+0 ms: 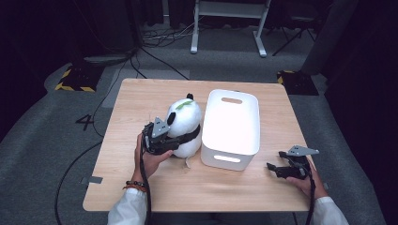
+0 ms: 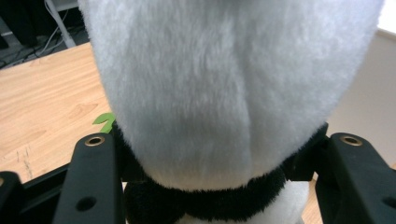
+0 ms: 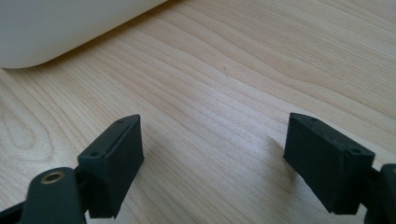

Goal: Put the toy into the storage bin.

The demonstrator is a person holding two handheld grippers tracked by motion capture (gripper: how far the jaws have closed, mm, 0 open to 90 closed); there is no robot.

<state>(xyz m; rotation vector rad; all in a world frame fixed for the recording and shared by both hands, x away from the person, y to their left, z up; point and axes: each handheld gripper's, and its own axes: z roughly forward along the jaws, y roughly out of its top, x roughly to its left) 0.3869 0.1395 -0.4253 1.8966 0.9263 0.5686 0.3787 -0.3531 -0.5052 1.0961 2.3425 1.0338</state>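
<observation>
A white-and-black panda plush (image 1: 185, 119) with a green leaf (image 1: 184, 104) on its head lies on the wooden table (image 1: 136, 103), just left of a white bin (image 1: 230, 159). My left gripper (image 1: 180, 138) reaches in from the plush's left and is shut on its body. In the left gripper view the white fur (image 2: 233, 84) bulges up between the two black jaws, pinched at the black band. My right gripper (image 1: 277, 160) rests low over the table near the front right corner. It is open, with bare wood between its fingers (image 3: 116, 158).
The bin's interior holds nothing that I can see, and its rounded corner (image 3: 56, 28) lies just beyond my right gripper. Bare wood stretches along the table's front and left side. Beyond the table are grey floor, cables and a desk frame (image 1: 230, 23).
</observation>
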